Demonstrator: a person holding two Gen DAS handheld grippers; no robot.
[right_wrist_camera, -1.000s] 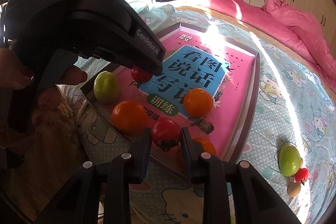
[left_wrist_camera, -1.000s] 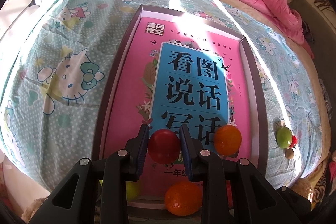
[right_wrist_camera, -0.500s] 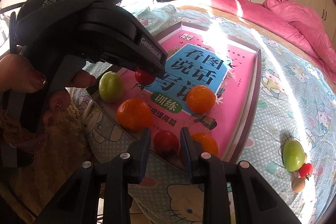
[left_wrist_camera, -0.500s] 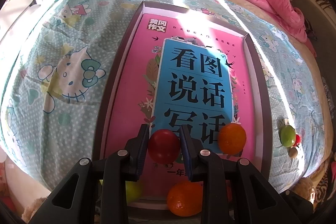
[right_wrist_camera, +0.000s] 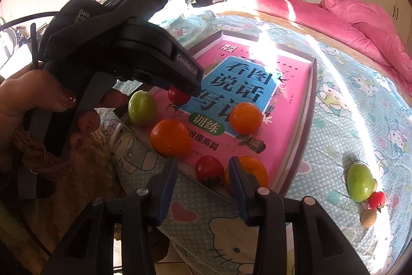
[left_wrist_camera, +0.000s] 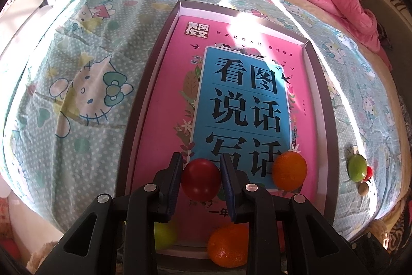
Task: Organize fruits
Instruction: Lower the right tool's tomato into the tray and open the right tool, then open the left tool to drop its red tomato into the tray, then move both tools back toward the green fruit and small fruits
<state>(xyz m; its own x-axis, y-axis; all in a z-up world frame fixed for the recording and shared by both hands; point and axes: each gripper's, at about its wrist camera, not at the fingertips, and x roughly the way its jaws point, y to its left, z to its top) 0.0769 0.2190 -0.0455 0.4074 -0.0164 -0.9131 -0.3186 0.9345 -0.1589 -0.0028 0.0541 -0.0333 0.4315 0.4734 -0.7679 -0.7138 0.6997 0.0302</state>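
Tomato [left_wrist_camera: 201, 179] sits squarely between the left gripper's [left_wrist_camera: 201, 178] fingers [left_wrist_camera: 173, 184], both pads pressed against its round sides, so this hand is gripping it. It hangs above the near end of the tray [left_wrist_camera: 134, 120], over the pink book [left_wrist_camera: 164, 120] that lines it. From the right wrist view the same tomato [right_wrist_camera: 178, 96] shows under the left gripper's [right_wrist_camera: 180, 92] tip, apparently clear of the book, with a green fruit [right_wrist_camera: 142, 108] to its left and an orange [right_wrist_camera: 171, 138] just in front.

The right gripper [right_wrist_camera: 203, 172] is spread wide and holds nothing. A second tomato [right_wrist_camera: 209, 168] lies in the tray's near corner, in line with the gap between its fingers [right_wrist_camera: 167, 184] but beyond their tips, touching neither pad. An orange [right_wrist_camera: 255, 169] sits right beside that tomato, partly hidden by the right finger.

The coming move, as I judge it, turns on what lies under the held tomato: straight below is open book, with another orange [left_wrist_camera: 289, 171] off to the right and the near orange [left_wrist_camera: 228, 245] below. Being round, the tomato has no long axis and may roll on the slick cover.

Out on the bed [right_wrist_camera: 360, 107], well right of the tray, a green fruit [right_wrist_camera: 360, 182], a small tomato [right_wrist_camera: 376, 199] and a brown ball [right_wrist_camera: 368, 217] wait in a cluster; the right hand is nearer them.
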